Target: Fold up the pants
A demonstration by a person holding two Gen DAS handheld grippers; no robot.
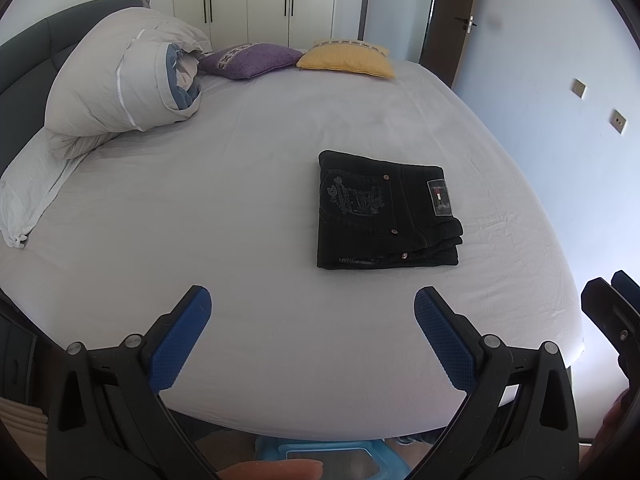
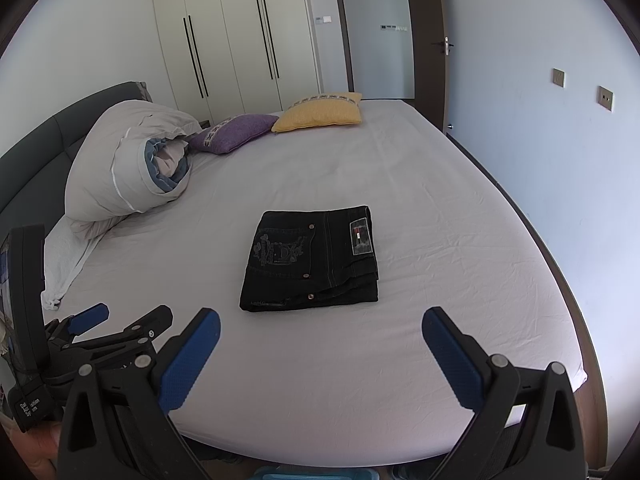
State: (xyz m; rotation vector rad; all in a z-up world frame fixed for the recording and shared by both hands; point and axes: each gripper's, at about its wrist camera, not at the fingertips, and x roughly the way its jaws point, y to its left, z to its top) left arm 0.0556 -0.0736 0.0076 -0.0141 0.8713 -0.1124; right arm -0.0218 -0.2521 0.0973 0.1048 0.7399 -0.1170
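Both claws sat low in frame, fingers wide apart w/ nothing between: left claw (image 1: 312,300), right claw (image 2: 320,320). Beyond them, the pants (image 2: 314,258) lay folded flat on the bed (image 2: 440,280), mid-frame, clear of both claws. Farther, upper left: duvet (image 2: 120,168), purple pillow (image 2: 236,132), yellow pillow (image 2: 320,114).
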